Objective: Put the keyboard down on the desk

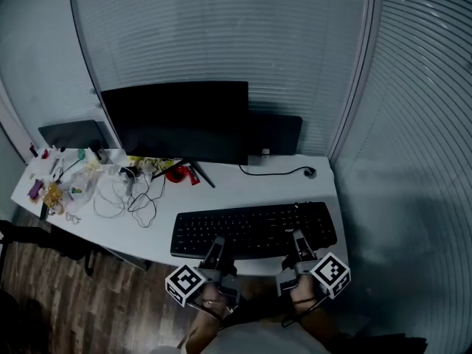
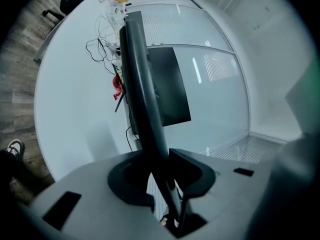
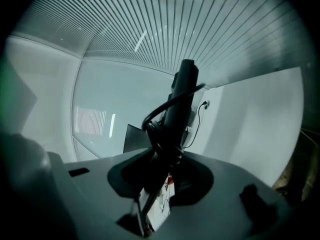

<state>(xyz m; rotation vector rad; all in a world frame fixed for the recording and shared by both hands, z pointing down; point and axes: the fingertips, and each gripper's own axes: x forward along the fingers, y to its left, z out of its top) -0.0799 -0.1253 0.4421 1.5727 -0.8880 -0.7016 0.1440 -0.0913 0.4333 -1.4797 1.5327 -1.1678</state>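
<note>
My left gripper (image 1: 219, 251) and right gripper (image 1: 299, 243) each clamp the near edge of the black keyboard (image 1: 254, 227). The keyboard sits level at the white desk's (image 1: 251, 186) front edge, in front of the dark monitor (image 1: 181, 120). Loose cables (image 1: 133, 195) lie before the monitor's left end.

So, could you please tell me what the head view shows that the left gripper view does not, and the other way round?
Only the head view: the keyboard seen from above with its keys, and the right gripper clamped on its near edge. Only the left gripper view: the keyboard edge-on between jaws closed on it, and a shoe on the wooden floor. Both: the keyboard, the left gripper holding it, the white desk, the dark monitor and the loose cables.
</note>
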